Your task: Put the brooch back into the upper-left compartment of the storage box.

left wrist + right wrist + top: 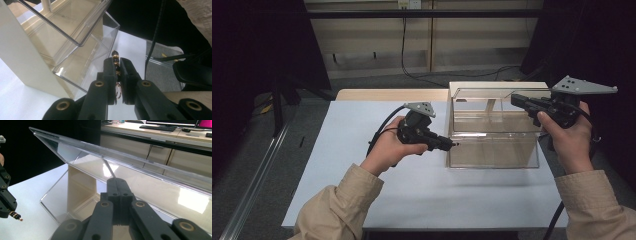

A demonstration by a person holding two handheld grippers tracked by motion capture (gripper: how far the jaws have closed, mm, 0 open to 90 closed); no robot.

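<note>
The left gripper (451, 144) has its jaws closed on a small beaded earring (115, 62), a string of dark and gold beads with a thin copper-coloured wire hook. The beads stand up between the two fingers (110, 75) and poke out past their tips, while the hook hangs lower in the narrow gap. This gripper hangs just in front of the clear acrylic box (492, 150), near its lower front corner, not touching it. The right gripper (516, 99) has its jaws pressed fully together on the edge of the box's raised clear lid (140, 167), at the box's upper right side.
</note>
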